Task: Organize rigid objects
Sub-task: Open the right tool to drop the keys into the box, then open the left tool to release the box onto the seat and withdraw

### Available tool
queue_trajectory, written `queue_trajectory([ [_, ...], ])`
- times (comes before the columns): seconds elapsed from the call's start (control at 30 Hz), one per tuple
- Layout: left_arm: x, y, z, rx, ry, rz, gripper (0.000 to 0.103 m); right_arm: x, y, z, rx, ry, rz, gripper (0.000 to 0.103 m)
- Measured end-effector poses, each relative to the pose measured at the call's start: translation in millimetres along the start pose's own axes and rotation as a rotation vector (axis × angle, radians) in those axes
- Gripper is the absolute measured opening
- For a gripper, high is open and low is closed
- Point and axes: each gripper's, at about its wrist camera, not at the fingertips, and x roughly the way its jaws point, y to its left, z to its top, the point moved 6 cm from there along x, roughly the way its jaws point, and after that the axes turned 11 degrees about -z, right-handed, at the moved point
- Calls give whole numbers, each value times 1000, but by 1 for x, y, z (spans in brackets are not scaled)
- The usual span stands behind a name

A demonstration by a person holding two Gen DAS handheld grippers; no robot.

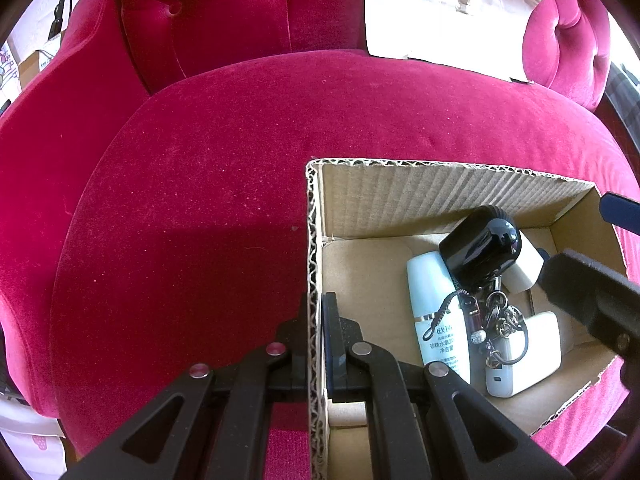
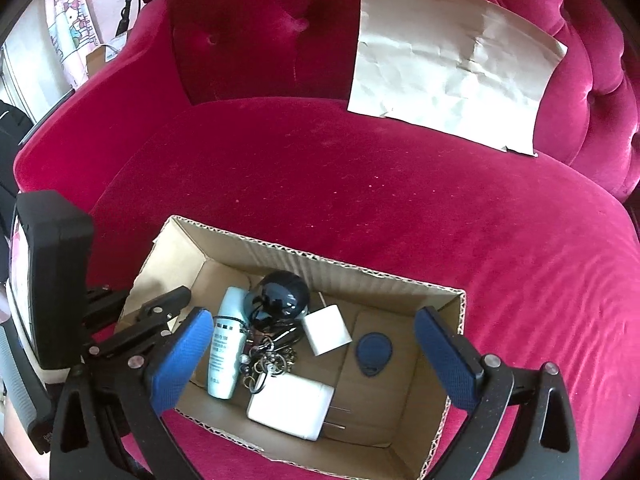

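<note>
An open cardboard box (image 2: 316, 258) sits on a red velvet seat. My left gripper (image 1: 316, 332) is shut on the box's left wall (image 1: 313, 240), one finger outside and one inside. My right gripper (image 2: 314, 320) hangs over the box, open wide, with nothing between its blue pads (image 2: 184, 356). Inside the box lie a white bottle (image 2: 226, 344), a black rounded object (image 2: 280, 296), a bunch of keys (image 2: 268, 360), a small white cube charger (image 2: 326, 330), a white plug adapter (image 2: 290, 404) and a blue oval tag (image 2: 374, 354).
A creased sheet of paper (image 2: 452, 68) leans on the tufted sofa back at the far right. The red seat cushion (image 2: 360, 208) spreads out behind and to the left of the box. An armrest (image 1: 60, 100) rises on the left.
</note>
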Motion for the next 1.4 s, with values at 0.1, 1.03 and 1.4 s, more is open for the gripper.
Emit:
queue_trajectory([
  [0.1,0,0,0,4,1,0,4,1,-6,-2,1,6,-16,103],
  [1.03,-4,-6,4,7,9,16,4,-19,-47,-17,34,6,-46,103],
  [1.4,-20,-16,16,21,-11,39,67,-26,-54,-17,40,-1,-48,103],
])
